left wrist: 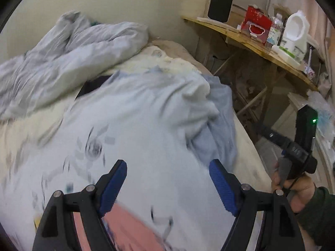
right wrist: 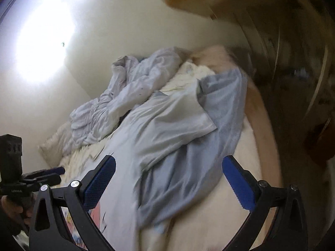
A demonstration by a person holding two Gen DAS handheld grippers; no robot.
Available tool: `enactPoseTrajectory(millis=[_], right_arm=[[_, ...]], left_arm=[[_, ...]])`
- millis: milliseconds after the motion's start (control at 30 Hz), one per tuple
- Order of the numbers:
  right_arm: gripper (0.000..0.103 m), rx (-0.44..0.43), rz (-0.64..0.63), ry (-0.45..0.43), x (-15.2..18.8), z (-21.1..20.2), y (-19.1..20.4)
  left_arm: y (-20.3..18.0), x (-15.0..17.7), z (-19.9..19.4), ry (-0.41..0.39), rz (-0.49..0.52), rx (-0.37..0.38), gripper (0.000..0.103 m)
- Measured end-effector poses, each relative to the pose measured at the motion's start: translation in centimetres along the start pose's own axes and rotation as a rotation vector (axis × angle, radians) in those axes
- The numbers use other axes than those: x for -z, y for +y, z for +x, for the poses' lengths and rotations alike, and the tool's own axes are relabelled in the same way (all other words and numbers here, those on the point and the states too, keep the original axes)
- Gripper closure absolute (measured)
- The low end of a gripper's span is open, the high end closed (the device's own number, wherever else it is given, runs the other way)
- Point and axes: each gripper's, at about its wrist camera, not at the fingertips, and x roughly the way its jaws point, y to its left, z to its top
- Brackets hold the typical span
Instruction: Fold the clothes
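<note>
Here a crumpled white printed T-shirt lies over a pale blue garment on the cream-sheeted bed beside a cluttered wooden shelf, under the wide-open, empty left gripper and right gripper.

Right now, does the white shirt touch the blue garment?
Touching. The right wrist view shows the white shirt lying over the blue garment, with its sleeve draped on it.
</note>
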Motion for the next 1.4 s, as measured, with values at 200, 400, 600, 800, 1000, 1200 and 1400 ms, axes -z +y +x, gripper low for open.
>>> enactPoseTrajectory(millis=[200, 400, 600, 800, 1000, 1200, 1400], right_arm=[[0.026, -0.059, 0.122, 0.005, -2.9, 6.4, -3.7], [0.043, -0.061, 0.284, 0.106, -2.5, 10.3, -6.4], [0.045, -0.064, 0.358, 0.077, -3.3, 11.4, -7.7], [0.093, -0.042, 0.439, 0.036, -2.8, 10.9, -9.5], [0.094, -0.036, 0.381, -0.039, -2.7, 7.6, -7.7], [0.094, -0.001, 0.360, -0.039, -1.8, 5.8, -6.5], [0.096, 0.035, 0.411, -0.001, -0.8, 5.5, -7.4]], left_arm=[[-1.3, -4.6, 6.2, 0.022, 0.084, 0.006, 0.022], [-1.9, -5.3, 9.4, 0.041, 0.066, 0.045, 0.022], [-2.7, -4.6, 10.4, 0.064, 0.054, 0.068, 0.022], [-3.3, -4.3, 10.5, 0.077, 0.056, 0.079, 0.022], [-3.3, -6.2, 10.1, 0.028, 0.073, 0.067, 0.022], [-2.4, -12.4, 12.8, 0.002, 0.136, 0.069, 0.022], [-3.2, -17.8, 19.5, 0.077, 0.225, 0.093, 0.022]])
